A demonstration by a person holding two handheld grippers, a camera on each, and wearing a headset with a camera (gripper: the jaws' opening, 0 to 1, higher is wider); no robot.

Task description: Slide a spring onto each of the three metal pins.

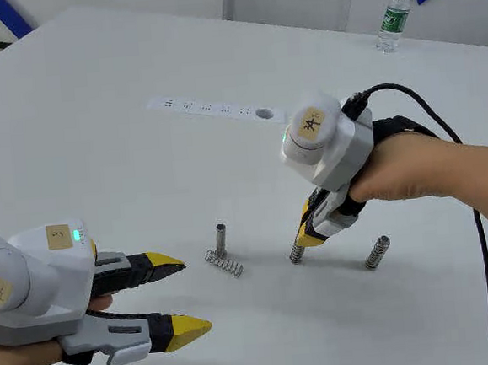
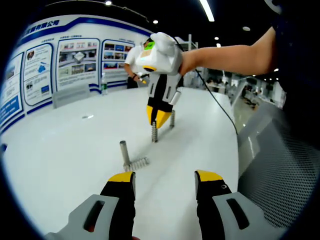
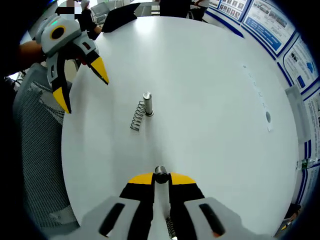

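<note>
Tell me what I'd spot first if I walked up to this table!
The right gripper stands tip-down mid-table, jaws closed around the middle pin. Beside it, a loose spring lies at the foot of a bare pin, with the open left gripper nearby.

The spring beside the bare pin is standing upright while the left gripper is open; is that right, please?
Not quite: the spring is lying on its side beside the bare pin, not standing upright, as the head view shows. The left gripper is indeed open.
</note>
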